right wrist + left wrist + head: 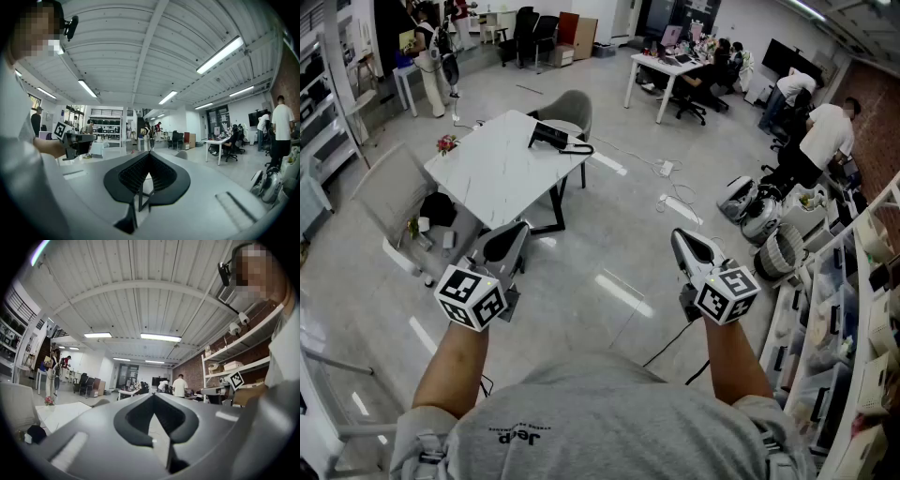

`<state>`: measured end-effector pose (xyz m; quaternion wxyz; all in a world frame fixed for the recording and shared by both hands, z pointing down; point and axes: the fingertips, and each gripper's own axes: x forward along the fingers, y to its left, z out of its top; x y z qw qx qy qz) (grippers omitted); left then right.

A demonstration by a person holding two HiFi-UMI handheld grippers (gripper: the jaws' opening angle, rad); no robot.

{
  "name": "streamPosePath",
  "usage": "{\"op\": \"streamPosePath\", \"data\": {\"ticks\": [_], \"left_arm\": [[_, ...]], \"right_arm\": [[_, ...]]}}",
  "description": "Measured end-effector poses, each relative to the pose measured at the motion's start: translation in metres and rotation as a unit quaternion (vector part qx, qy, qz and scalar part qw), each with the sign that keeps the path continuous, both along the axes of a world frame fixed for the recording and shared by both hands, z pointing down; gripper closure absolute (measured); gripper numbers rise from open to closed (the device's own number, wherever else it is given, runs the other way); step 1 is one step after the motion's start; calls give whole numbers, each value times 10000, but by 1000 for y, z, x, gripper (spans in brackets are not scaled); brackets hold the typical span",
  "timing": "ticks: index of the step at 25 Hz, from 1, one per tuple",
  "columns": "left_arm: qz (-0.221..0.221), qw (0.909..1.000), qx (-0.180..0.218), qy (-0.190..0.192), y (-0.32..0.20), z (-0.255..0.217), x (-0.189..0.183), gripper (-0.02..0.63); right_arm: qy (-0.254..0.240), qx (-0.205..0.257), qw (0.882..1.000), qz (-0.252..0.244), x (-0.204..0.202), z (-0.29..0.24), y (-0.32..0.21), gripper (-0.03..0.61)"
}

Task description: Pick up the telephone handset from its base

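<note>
Two grippers are held out level, well apart from the phone. The left gripper is seen with its jaws pressed together and nothing between them, and the right gripper is the same. The telephone is found at 11 o'clock, on the far edge of the white table, with its handset likely on the base (the two are too small to tell apart). For a good pick, the table should be walked up to first. One pair of jaws should then be spread, and the handset pinched at its middle and lifted straight up. Boxes are kept on shelves at 3 o'clock; what is in them cannot be told.
</note>
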<state>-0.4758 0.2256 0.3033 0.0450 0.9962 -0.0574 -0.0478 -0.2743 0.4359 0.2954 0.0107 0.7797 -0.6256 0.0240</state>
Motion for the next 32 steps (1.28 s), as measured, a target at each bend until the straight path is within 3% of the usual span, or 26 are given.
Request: {"op": "streamPosePath", "data": {"ticks": [14,23,24,26,29,32], "left_arm": [[-56,10000,63,-18,10,-3,19,560],[-158,9998,118,-64,28,-8,38,560],[-179,9997,119,-63,31,-9,39,560],[-223,9997,118,-57,36,-10,43,560],[-292,9995,133,-47,48,-10,51,560],[-360,9992,152,-29,61,-10,60,560]], "right_arm": [[25,46,9999,-128,16,-6,3,575],[-40,360,9988,-317,37,-16,15,570],[-79,416,9983,-406,37,-18,16,520],[-109,503,9971,-554,40,-21,20,327],[-34,545,9965,-632,49,-24,29,243],[-28,565,9962,-666,62,-23,41,235]]}}
